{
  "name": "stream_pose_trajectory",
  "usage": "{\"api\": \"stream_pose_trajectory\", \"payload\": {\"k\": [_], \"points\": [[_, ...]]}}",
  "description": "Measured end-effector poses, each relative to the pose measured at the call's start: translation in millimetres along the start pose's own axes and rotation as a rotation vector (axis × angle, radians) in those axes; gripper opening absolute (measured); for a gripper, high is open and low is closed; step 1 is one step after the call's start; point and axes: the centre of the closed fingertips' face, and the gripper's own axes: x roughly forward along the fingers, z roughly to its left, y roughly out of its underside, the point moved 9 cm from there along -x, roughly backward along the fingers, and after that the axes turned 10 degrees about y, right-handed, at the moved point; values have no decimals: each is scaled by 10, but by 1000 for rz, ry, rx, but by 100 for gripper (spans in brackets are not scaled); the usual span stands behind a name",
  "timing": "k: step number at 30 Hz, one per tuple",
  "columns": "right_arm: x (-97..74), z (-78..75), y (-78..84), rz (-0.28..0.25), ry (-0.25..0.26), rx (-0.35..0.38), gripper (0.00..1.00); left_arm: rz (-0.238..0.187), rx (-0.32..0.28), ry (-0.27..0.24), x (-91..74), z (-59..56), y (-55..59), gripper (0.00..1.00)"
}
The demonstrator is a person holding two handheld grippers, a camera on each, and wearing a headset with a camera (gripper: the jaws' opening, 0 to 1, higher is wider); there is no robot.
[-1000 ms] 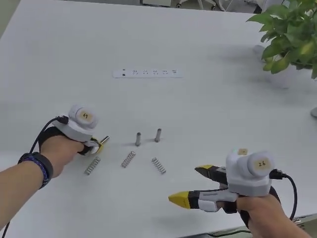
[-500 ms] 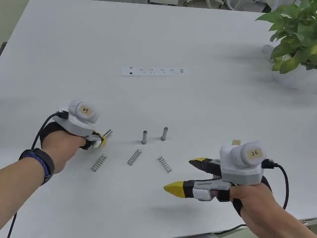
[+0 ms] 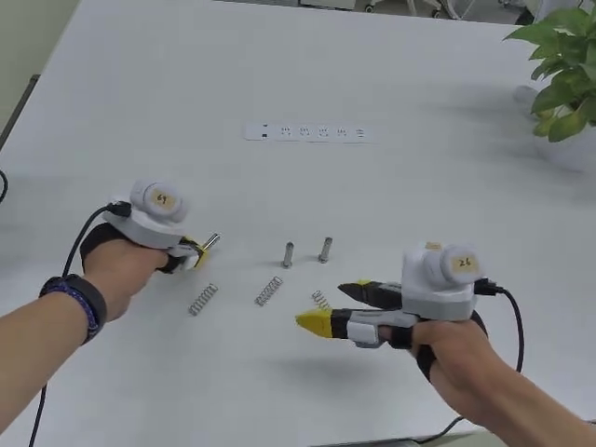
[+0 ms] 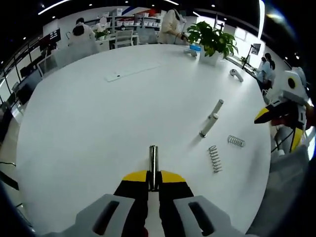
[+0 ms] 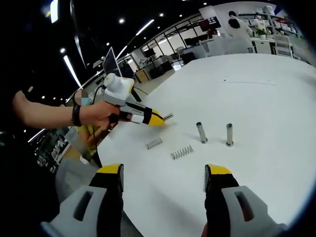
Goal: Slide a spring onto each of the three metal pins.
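Head view: the left gripper (image 3: 193, 256) is clamped on one pin (image 3: 210, 242). The right gripper (image 3: 332, 305) gapes beside the nearest spring (image 3: 319, 299), and a careless jaw could flick it away.

Left gripper view: that pin sits pinched between the jaws; it might twist.

Right gripper view: a slick white table (image 5: 256, 89), with an open office beyond.

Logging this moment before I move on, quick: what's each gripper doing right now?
Left gripper: shut on a metal pin.
Right gripper: open, holding nothing.
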Motion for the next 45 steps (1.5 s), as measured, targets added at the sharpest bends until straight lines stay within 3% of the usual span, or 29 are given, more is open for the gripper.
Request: {"api": "stream_pose_trajectory", "payload": {"k": [15, 29, 45], "points": [[300, 33, -255, -76, -42, 110, 58, -43, 11, 2, -123, -86, -24, 0], [599, 38, -294, -55, -68, 131, 55, -79, 38, 17, -218, -271, -79, 0], [822, 83, -423, -99, -106, 238, 50, -117, 59, 42, -239, -454, -151, 0]]}}
